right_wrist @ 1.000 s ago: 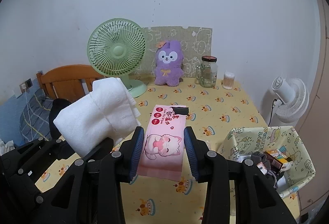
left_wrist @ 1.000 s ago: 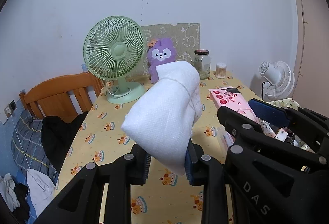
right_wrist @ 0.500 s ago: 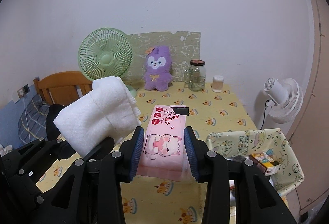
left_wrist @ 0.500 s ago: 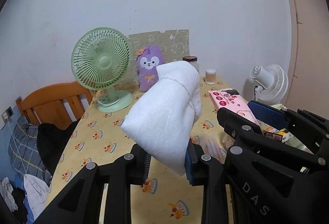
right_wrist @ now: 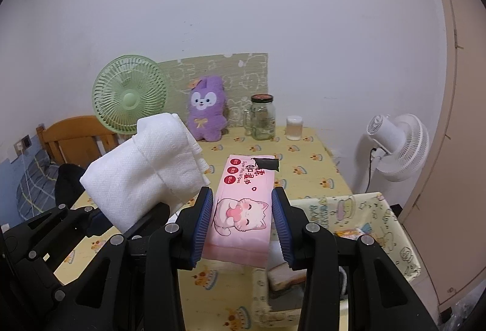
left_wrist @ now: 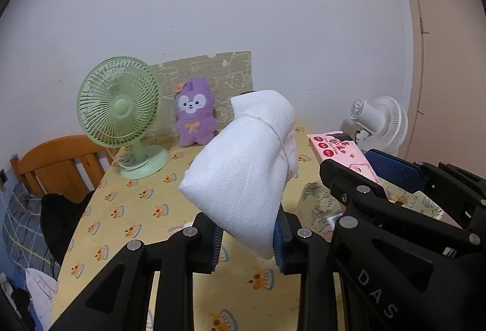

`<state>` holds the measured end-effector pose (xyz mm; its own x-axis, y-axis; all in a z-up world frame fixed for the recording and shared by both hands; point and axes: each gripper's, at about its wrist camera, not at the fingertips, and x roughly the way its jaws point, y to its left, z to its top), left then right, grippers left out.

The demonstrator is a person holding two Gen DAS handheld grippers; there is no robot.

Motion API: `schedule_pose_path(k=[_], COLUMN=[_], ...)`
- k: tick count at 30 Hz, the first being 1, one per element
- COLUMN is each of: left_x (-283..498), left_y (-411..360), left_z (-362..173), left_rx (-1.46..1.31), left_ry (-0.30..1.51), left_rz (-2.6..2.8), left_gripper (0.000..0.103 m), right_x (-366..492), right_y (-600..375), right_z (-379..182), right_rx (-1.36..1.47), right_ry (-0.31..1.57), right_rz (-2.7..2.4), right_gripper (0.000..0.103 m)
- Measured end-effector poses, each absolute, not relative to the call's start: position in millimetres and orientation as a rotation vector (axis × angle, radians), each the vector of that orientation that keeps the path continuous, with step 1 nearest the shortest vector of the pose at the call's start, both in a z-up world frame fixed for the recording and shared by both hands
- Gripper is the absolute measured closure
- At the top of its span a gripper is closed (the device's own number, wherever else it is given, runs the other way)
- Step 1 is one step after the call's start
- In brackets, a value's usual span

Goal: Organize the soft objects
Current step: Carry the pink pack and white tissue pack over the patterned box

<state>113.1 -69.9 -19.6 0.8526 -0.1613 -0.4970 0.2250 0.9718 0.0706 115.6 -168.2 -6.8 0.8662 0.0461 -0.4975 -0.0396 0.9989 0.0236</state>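
Note:
My left gripper (left_wrist: 246,235) is shut on a white pack of soft towels (left_wrist: 246,170), held up above the yellow table (left_wrist: 127,218). The same white pack (right_wrist: 142,170) shows at the left of the right wrist view. My right gripper (right_wrist: 241,218) is shut on a pink pack of wet wipes (right_wrist: 243,209) with a cat drawing, held level over the table's right side. The pink pack (left_wrist: 340,154) also shows at the right of the left wrist view. A purple plush toy (right_wrist: 206,112) leans against the back wall.
A fabric basket (right_wrist: 376,215) with small items inside stands at the table's right edge, below my right gripper. A green fan (right_wrist: 130,100), a glass jar (right_wrist: 262,118) and a small white cup (right_wrist: 294,127) stand at the back. A white fan (right_wrist: 395,145) and a wooden chair (right_wrist: 76,139) flank the table.
Both grippers have pulled back from the table's far end and drifted right, each keeping its pack. The basket has come closer under the right gripper.

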Motion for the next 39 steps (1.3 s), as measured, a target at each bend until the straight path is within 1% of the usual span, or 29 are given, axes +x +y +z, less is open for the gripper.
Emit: schedule_pose_path(k=[22, 39], left_x=[126, 132], left_y=[-148, -203], left_z=[-33, -58], left_rx=[0.140, 0.190], left_ry=[0.528, 0.602], left_rz=[-0.308, -0.408], left_gripper=[0.076, 0.075], right_x=[117, 114], right_y=[-247, -299], right_z=[-18, -42], right_rx=[0.049, 0.079], right_ry=[0.523, 0.556], right_rz=[-0.065, -0.172], right_gripper=[0.060, 0.060])
